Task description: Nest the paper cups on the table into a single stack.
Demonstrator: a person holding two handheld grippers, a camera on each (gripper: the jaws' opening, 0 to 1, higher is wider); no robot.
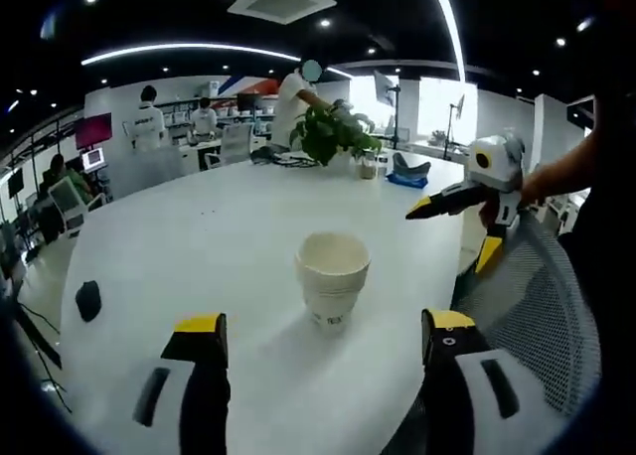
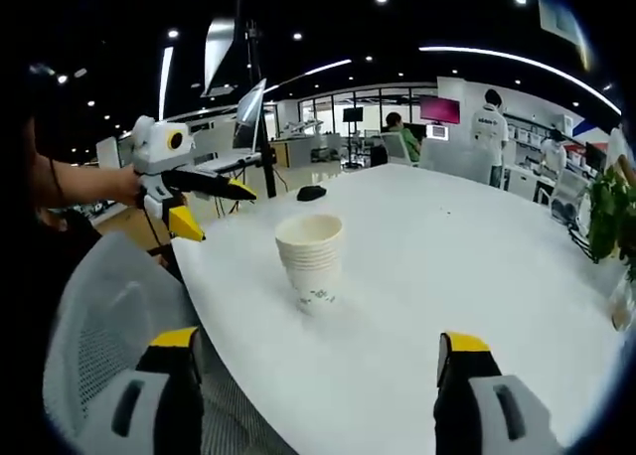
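Cups (image 1: 332, 276) already nested, one stack upright on white desk (image 1: 199, 246), near its edge. We hold left gripper (image 1: 323, 341) with fingers spread wide, gripping nothing, stack just ahead between them. Right gripper (image 2: 316, 361) same deal: wide open, empty, stack ahead. Mesh chair (image 2: 104, 306) beside desk.
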